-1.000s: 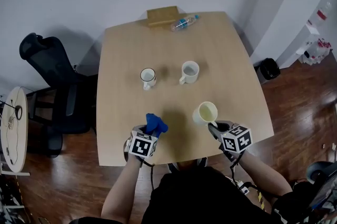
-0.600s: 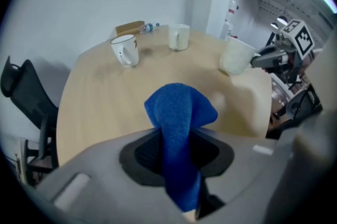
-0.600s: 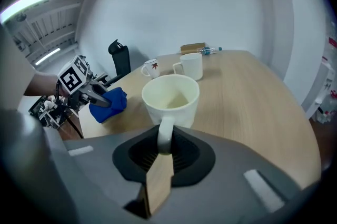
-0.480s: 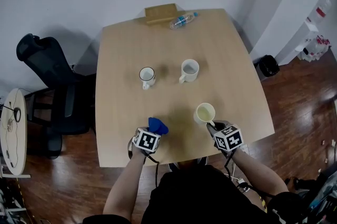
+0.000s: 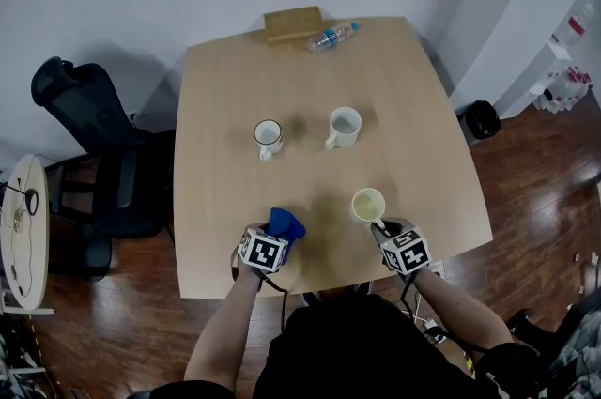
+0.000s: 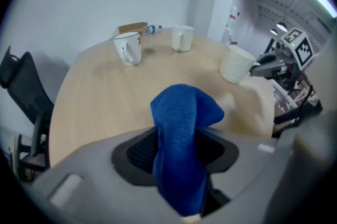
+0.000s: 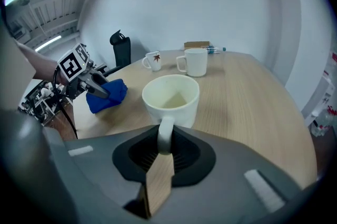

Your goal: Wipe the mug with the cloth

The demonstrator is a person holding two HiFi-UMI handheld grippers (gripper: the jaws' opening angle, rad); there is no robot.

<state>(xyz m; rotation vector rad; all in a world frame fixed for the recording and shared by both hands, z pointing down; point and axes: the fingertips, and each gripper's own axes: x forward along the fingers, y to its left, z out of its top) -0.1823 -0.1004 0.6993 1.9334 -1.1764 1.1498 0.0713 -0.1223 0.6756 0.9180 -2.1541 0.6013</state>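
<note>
The blue cloth (image 6: 181, 130) stands bunched between the jaws of my left gripper (image 6: 179, 165), and its lower end rests on the table near the front edge. Those jaws have just been opening, and dark pad shows on both sides of the cloth (image 5: 285, 223). My left gripper (image 5: 279, 235) sits at the near left. My right gripper (image 7: 164, 152) is shut on the handle of a cream mug (image 7: 171, 97), which stands upright and empty on the wood. In the head view this mug (image 5: 368, 204) is just ahead of my right gripper (image 5: 381, 227).
Two more mugs stand mid-table: a white one with a dark rim (image 5: 268, 136) and a plain white one (image 5: 344, 126). A plastic bottle (image 5: 331, 38) and a wooden block (image 5: 292, 23) lie at the far edge. A black office chair (image 5: 89, 153) is left of the table (image 5: 225, 87).
Both grippers have come down toward the table's near edge. The cloth now touches the wood and the cream mug sits lower. The mugs in the middle have not moved.
</note>
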